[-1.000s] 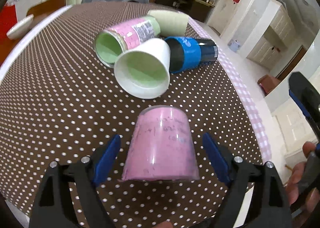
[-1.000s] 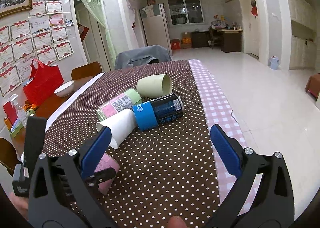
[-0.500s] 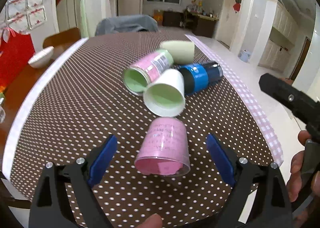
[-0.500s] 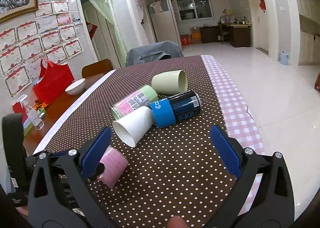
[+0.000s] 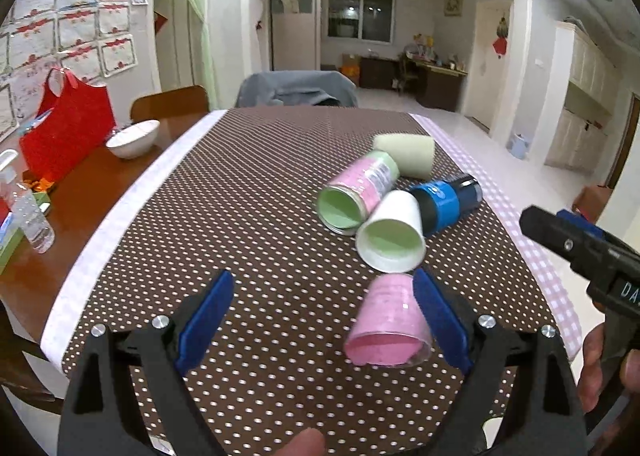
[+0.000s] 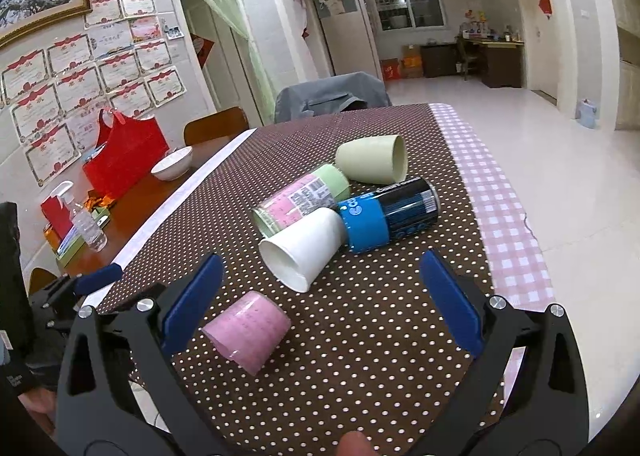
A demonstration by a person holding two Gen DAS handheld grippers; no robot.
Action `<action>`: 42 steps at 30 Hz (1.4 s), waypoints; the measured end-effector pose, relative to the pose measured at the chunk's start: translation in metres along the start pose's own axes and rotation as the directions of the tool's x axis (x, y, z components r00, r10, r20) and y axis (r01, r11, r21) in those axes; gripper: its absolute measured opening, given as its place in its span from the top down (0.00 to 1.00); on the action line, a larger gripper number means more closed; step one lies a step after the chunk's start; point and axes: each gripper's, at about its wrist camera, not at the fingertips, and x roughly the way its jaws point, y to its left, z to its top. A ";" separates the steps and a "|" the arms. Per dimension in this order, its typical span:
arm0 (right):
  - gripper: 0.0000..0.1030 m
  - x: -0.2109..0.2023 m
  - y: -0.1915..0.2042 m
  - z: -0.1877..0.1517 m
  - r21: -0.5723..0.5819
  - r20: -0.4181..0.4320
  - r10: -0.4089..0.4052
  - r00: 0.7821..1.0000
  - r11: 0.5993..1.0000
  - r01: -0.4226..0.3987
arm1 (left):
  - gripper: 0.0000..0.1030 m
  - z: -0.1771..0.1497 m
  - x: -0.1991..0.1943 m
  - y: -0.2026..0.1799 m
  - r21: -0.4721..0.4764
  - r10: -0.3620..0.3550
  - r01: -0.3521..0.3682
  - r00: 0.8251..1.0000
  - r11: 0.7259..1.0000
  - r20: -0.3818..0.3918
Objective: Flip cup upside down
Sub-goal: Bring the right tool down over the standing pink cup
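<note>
The pink translucent plastic cup [image 5: 390, 323] lies on its side on the brown polka-dot tablecloth [image 5: 240, 215], just beside the left gripper's [image 5: 320, 320] right finger. Both grippers hover low with fingers spread wide, holding nothing; the right gripper [image 6: 320, 296] frames it too.

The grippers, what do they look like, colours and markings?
Both match: the left gripper and right gripper have black plastic scissor-like arms, blue pads on the fingers and silver screw heads. The right one's body shows white lettering. Bare fingers hold them; no cables visible.
</note>
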 end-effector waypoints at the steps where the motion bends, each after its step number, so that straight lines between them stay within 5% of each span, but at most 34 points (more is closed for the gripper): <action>1: 0.06 0.001 0.002 0.000 -0.003 -0.004 0.003 1.000 1.000 -0.003 | 0.13 0.001 -0.002 0.004 -0.003 0.006 -0.006 1.000 1.000 0.005; 19: 0.06 0.060 0.023 0.009 0.050 -0.221 0.049 0.974 0.998 -0.038 | 0.13 0.020 0.004 0.066 -0.054 0.114 -0.111 0.991 0.992 0.063; 32: 0.06 0.073 0.028 0.018 0.178 -0.359 0.080 0.930 0.984 -0.016 | 0.13 0.040 0.008 0.101 -0.074 0.110 -0.106 0.992 0.992 0.058; 42: 0.06 0.089 0.021 0.003 0.258 -0.458 0.062 0.887 0.964 0.066 | 0.13 0.036 0.027 0.115 -0.061 0.064 -0.065 0.998 0.996 -0.025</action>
